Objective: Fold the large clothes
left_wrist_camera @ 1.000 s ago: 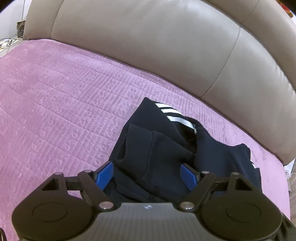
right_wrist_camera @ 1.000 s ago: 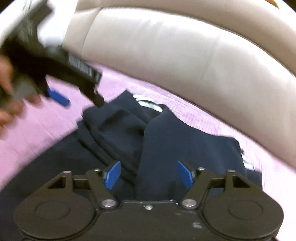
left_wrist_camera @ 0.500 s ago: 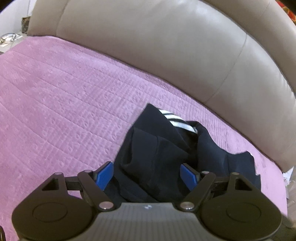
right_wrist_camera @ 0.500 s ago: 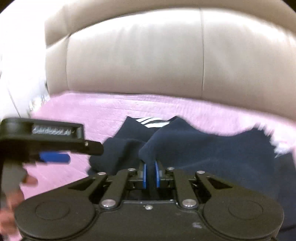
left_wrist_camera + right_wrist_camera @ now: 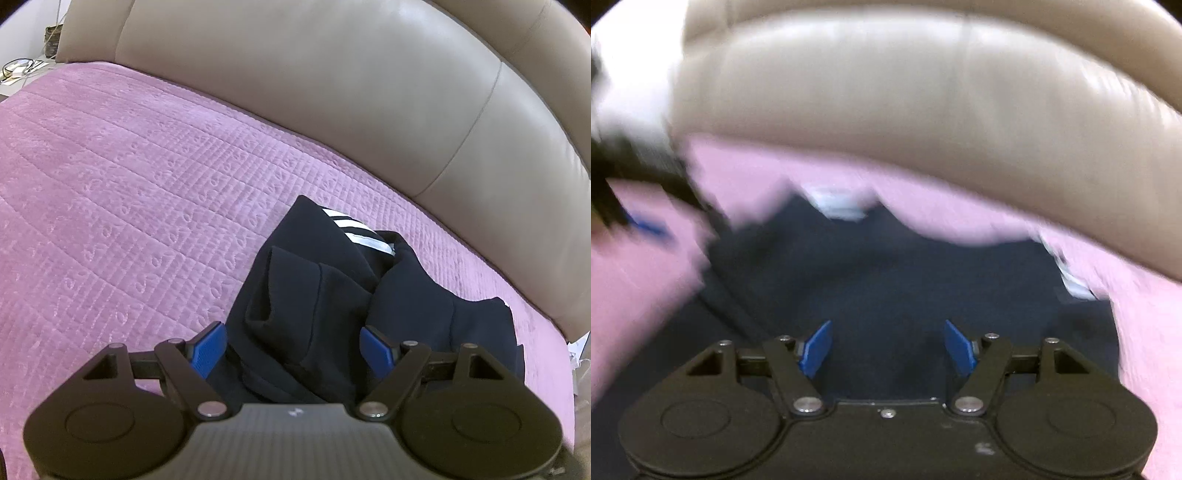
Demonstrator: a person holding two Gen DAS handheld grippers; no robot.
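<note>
A dark garment with white stripes (image 5: 332, 295) lies bunched in loose folds on the pink quilted cover (image 5: 129, 184) of a bed, near the tan padded headboard (image 5: 332, 92), so it looks only partly folded. The left gripper (image 5: 295, 345) hovers just over the crumpled near edge with its blue pads (image 5: 207, 347) spread wide and nothing pinched, probably waiting to take a corner. The right gripper (image 5: 888, 347), in a blurred view, has just sprung its jaws apart over the garment's flat part; cloth lies below them but is not clamped.
</note>
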